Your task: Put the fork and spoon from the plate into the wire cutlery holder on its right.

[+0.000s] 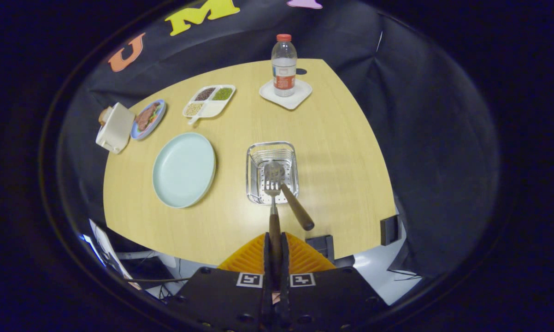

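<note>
The hand-held gripper has its fingers pressed together on the wooden handle of the fork, which runs straight ahead of them with its tines over the near rim of the wire cutlery holder. The spoon already leans inside that holder, its bowl down in the basket and its brown handle slanting out just right of the fork. The pale green plate lies bare on the worktop, just left of the holder.
</note>
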### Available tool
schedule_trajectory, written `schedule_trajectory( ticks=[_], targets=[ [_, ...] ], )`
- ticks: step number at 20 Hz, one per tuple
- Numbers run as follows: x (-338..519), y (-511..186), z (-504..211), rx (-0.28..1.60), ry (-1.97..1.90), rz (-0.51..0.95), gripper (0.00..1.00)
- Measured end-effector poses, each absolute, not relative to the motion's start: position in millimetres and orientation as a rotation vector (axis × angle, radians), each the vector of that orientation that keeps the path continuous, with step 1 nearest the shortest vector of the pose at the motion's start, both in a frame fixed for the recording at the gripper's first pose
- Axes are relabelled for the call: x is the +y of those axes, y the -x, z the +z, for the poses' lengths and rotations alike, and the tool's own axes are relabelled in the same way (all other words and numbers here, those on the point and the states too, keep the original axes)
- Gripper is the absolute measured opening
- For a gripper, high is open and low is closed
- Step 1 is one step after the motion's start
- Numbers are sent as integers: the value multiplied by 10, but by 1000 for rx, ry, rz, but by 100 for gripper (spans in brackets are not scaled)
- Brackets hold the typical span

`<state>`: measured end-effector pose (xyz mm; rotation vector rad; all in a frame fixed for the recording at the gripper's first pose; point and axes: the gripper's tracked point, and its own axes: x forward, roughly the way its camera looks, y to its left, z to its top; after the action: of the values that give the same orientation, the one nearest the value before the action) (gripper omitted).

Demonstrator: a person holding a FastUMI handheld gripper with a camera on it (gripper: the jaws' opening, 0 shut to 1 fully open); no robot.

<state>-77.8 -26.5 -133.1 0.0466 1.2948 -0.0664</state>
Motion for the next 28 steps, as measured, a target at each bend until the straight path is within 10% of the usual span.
schedule_trajectory(
  ticks=[3, 6, 28],
  targets=[
    [-221, 725, -1257, 1268, -55, -58, 19],
    [-182, 643, -1194, 1222, -65, -57, 78],
    [255, 390, 701, 26, -7, 68, 93]
  ],
)
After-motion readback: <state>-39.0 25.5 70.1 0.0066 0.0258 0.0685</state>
